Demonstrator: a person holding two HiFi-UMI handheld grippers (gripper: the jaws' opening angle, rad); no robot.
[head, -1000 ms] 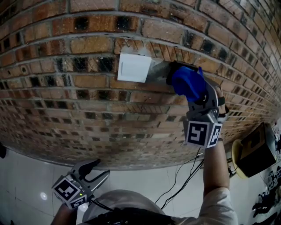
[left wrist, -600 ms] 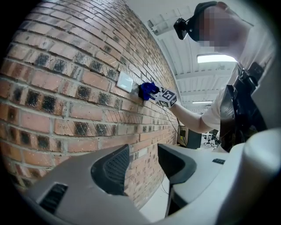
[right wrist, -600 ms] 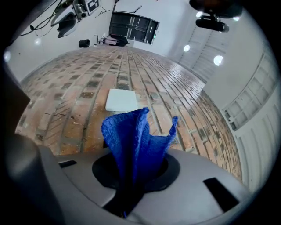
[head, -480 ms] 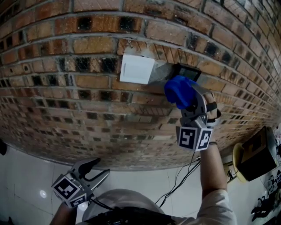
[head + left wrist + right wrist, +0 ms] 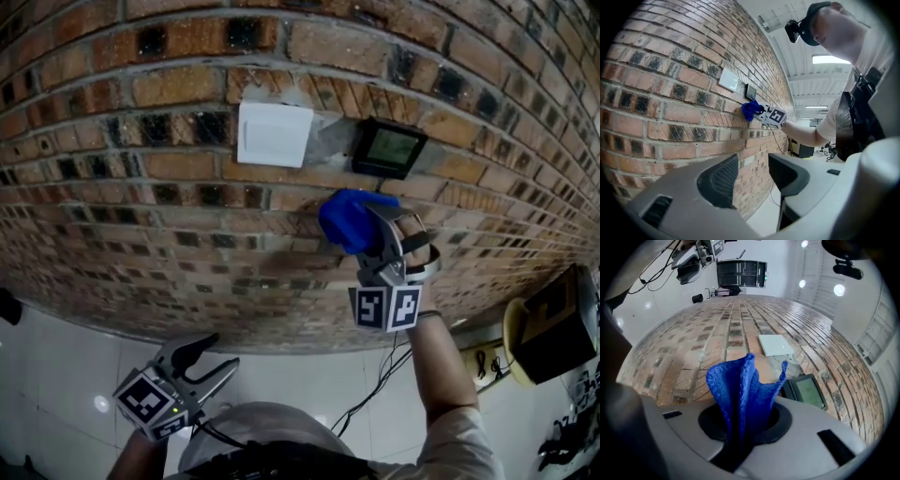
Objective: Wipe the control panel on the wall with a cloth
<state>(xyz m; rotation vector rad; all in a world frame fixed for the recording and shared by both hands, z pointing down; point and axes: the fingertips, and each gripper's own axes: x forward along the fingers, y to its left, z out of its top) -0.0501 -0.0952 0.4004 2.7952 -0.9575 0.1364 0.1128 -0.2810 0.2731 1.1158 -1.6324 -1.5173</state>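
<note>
- Nothing readable here. The control panel (image 5: 389, 148) has a dark frame and a greyish screen, and whatever is on it is too small to read. Each gripper's cube just has black-and-white square markers, no text.
- The right gripper (image 5: 364, 232) is a bit right of centre in the head view, clamped on a blue cloth (image 5: 345, 217). In the right gripper view the cloth is pinched between the two jaws, and its loose folds fan out past the tips.
- The cloth is just below the panel and a little to its left, close to the bricks. I can't tell if it's actually touching the wall. It isn't on the panel.
- The left gripper (image 5: 214, 356) sits in the lower left of the head view, well away from the panel. Its jaws are apart with nothing between them, and its own view shows only bricks and floor through the gap.
- A white switch plate (image 5: 274, 134) sits just left of the panel on the brick wall (image 5: 141, 187), with a grey mortar patch between them.
- Black cables (image 5: 380, 389) hang down the wall under the right arm, towards the white tiled floor (image 5: 56, 375).
- A dark box with something yellow beside it (image 5: 544, 328) sits at the right edge.
- Nothing sits between the cloth and the panel.
</note>
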